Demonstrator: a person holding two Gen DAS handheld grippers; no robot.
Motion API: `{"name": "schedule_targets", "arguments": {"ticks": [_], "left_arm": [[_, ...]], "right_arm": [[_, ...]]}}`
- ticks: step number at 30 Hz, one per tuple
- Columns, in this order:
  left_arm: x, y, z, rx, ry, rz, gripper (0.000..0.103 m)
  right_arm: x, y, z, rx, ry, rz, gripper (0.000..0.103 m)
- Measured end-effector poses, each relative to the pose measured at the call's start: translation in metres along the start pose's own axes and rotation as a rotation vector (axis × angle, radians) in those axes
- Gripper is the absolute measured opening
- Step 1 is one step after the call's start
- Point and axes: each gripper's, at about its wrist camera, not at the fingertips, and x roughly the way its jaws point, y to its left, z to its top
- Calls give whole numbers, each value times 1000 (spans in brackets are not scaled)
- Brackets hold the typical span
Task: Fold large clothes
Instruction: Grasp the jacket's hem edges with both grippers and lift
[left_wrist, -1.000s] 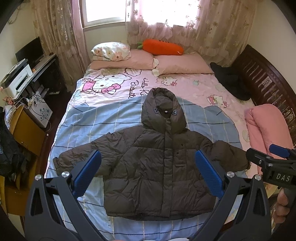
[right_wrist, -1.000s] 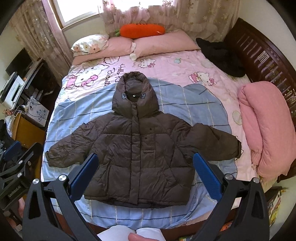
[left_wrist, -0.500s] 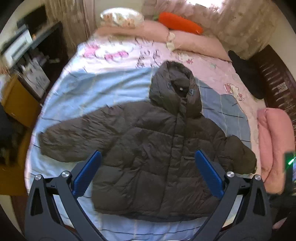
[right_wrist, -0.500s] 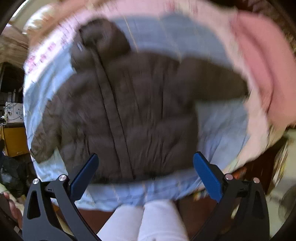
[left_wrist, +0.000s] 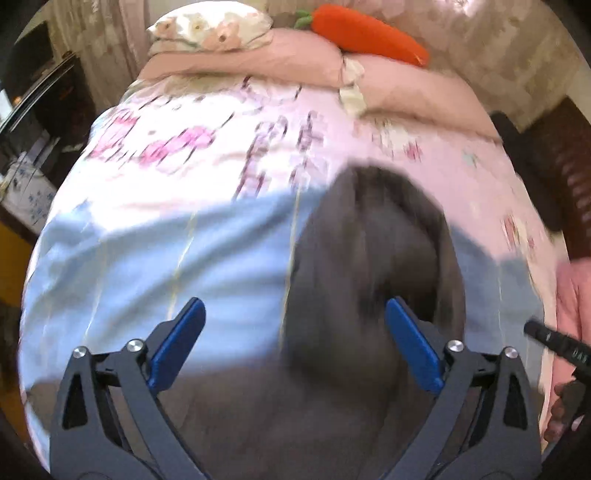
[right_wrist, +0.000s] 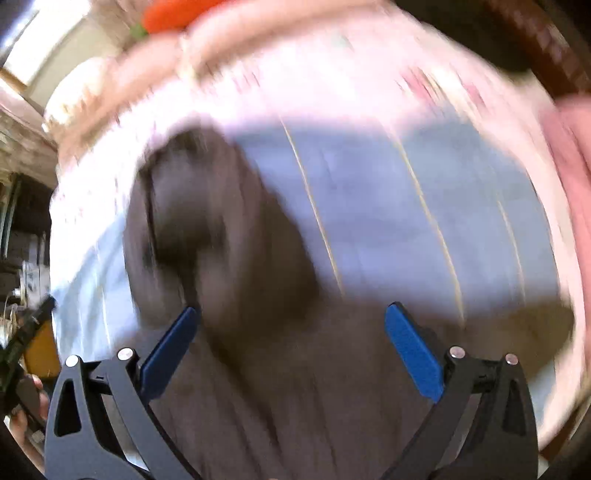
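Note:
A dark brown hooded puffer jacket lies flat on the bed, its hood pointing toward the pillows. Both views are blurred by motion. My left gripper is open and empty, low over the jacket's left shoulder beside the hood. My right gripper is open and empty, low over the jacket at its right shoulder, with the hood to its upper left. The right gripper's tip shows in the left wrist view.
The jacket rests on a light blue sheet over a pink printed bedspread. Pink pillows and an orange carrot plush lie at the head. A rolled pink blanket is at the right; a desk stands left.
Both grippers have dropped from high above the bed to close over the jacket's shoulders near the hood. Both stay open.

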Motion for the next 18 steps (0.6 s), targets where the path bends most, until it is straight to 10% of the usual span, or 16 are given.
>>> {"name": "schedule_targets", "arguments": {"ticks": [5, 9, 12, 18], "left_arm": [[118, -38, 61, 5, -29, 104, 78], [205, -25, 32, -149, 5, 4, 84], [209, -11, 20, -231, -79, -85, 86], [203, -20, 17, -189, -132, -140, 34]], "right_arm": [[112, 49, 95, -7, -90, 27, 102], [209, 55, 70, -16, 2, -55, 86], [223, 50, 50, -6, -112, 9, 78], [227, 53, 48, -29, -170, 89, 41]]}}
